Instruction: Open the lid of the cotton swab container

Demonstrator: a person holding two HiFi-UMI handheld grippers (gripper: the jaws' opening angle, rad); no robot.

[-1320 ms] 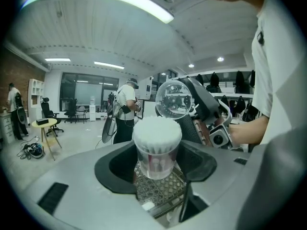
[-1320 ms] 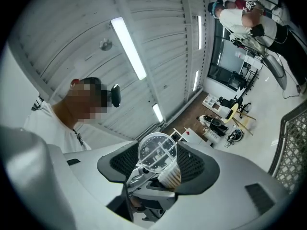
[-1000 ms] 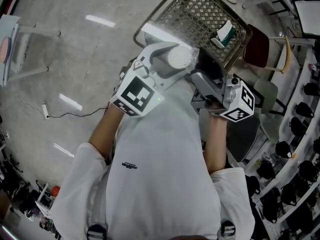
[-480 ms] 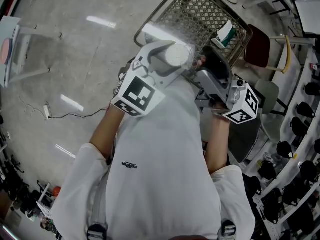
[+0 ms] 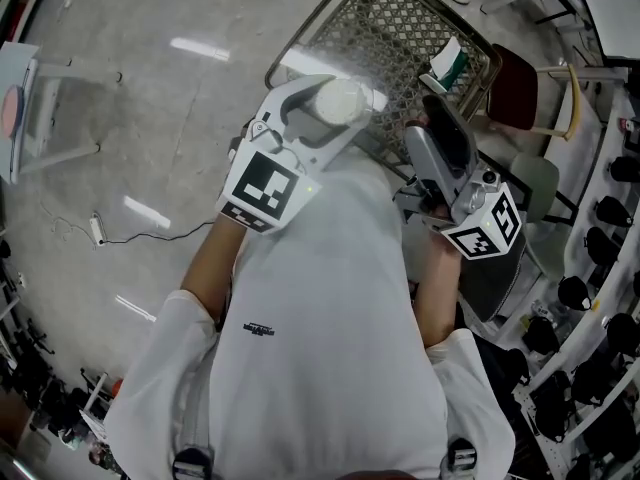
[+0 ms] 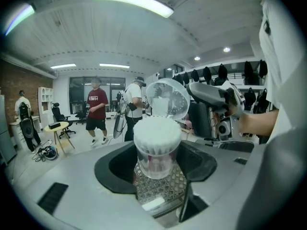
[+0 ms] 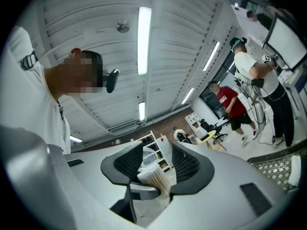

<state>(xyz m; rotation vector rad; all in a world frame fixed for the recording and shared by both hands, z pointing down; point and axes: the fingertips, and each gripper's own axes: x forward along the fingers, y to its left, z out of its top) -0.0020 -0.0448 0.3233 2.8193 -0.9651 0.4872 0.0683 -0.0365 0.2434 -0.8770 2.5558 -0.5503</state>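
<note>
Clear swab-filled container [image 6: 157, 145], lid [image 6: 168, 98] raised, gripped by left claw [image 6: 158, 169]; right claw [image 7: 156, 164] open, just narrowing, empty.

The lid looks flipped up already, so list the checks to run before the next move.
1. Cotton swab container clamped in left gripper: ok.
2. Lid swung up off the cotton swabs: ok.
3. Container upright: ok.
4. Right gripper clear of lid: ok; its jaws have just been closing on nothing, container beyond them.
5. Hinge sound: cannot tell.
</note>
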